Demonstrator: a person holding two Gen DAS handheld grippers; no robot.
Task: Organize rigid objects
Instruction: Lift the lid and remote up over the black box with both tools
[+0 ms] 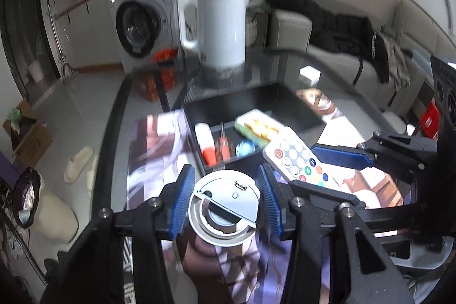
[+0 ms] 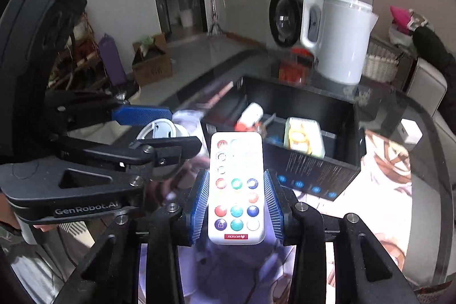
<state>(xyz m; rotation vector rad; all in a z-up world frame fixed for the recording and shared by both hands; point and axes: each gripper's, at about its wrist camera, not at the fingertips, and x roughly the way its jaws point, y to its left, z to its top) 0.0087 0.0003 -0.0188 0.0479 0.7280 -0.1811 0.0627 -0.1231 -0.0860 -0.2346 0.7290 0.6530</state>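
Left gripper (image 1: 225, 204): black plastic frame showing silver screws; ribbed blue pads lining its fingers (image 1: 182, 201). Right gripper (image 2: 236, 207): same black frame, silver screws, blue pads. Left body carrying white "GenRobot.AI" lettering.

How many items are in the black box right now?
4 visible inside the black open-top box: white tube with orange cap, red-handled tool, blue round object, green-and-white tray of yellow pieces. More may be hidden behind the near wall.
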